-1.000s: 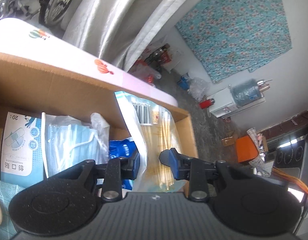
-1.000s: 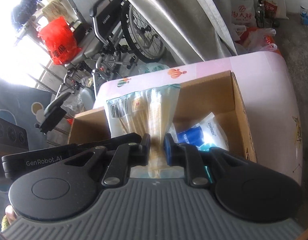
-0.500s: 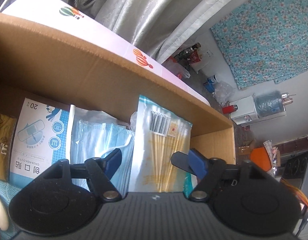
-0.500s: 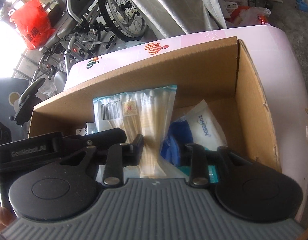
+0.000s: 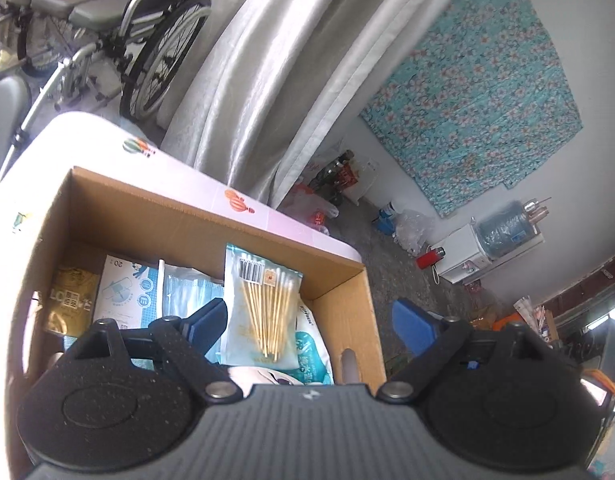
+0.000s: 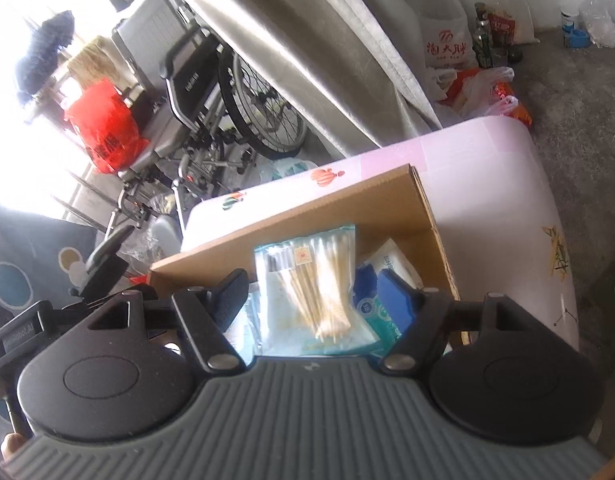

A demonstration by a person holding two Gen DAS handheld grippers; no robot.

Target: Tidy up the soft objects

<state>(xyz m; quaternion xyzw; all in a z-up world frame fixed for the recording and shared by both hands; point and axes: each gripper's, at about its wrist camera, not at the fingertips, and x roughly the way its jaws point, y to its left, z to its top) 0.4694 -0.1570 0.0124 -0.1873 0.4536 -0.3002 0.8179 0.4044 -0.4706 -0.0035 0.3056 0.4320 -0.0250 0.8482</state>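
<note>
A: Cotton-swab packet (image 5: 263, 304)?
B: Flat glossy plastic, upright in the cardboard box (image 5: 155, 216), between the bagged blue masks (image 5: 189, 292) and a teal wipes pack (image 5: 311, 356).
A: Grippers?
B: Left gripper (image 5: 311, 322) and right gripper (image 6: 311, 290) both spread wide, holding nothing.
A: Surroundings?
B: Pink table (image 6: 487, 184); wheelchair (image 6: 211, 96) and curtain (image 5: 275, 72) beyond.

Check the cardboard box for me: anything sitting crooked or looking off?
The cotton swab bag stands on end, leaning against the cardboard box's back wall, its top poking near the rim while the mask packs lie lower. Both tongs are open, clear of it.
</note>
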